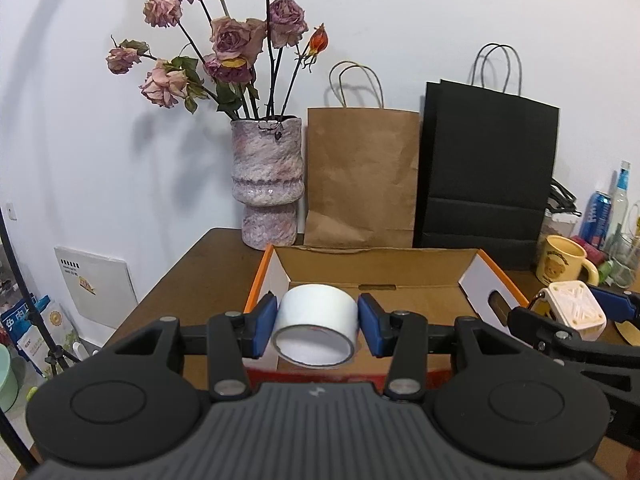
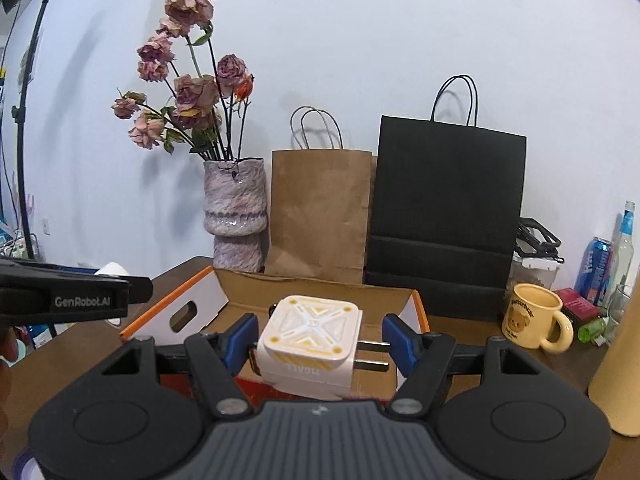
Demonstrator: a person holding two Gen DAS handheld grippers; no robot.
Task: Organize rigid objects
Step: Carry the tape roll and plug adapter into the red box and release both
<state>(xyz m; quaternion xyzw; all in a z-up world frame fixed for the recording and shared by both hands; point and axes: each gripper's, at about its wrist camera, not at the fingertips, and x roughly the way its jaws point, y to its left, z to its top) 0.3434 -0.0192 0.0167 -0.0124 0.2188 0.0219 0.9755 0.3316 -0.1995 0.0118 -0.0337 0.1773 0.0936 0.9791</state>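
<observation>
My left gripper (image 1: 317, 322) is shut on a white roll of tape (image 1: 316, 326), held above the near edge of an open cardboard box (image 1: 376, 266) with orange rims. My right gripper (image 2: 316, 338) is shut on a white and yellow plug charger (image 2: 310, 342), its two prongs pointing right toward the right finger. The charger hangs over the same box (image 2: 320, 292). In the left wrist view the right gripper and charger (image 1: 574, 314) show at the right, beside the box's right wall. In the right wrist view the left gripper's body (image 2: 64, 300) shows at the left.
A vase of dried roses (image 1: 270, 180), a brown paper bag (image 1: 360, 176) and a black paper bag (image 1: 486, 168) stand behind the box against the wall. A yellow mug (image 2: 534, 316), cans and bottles (image 2: 600, 268) sit at right. A tan cylinder (image 2: 618, 364) stands near right.
</observation>
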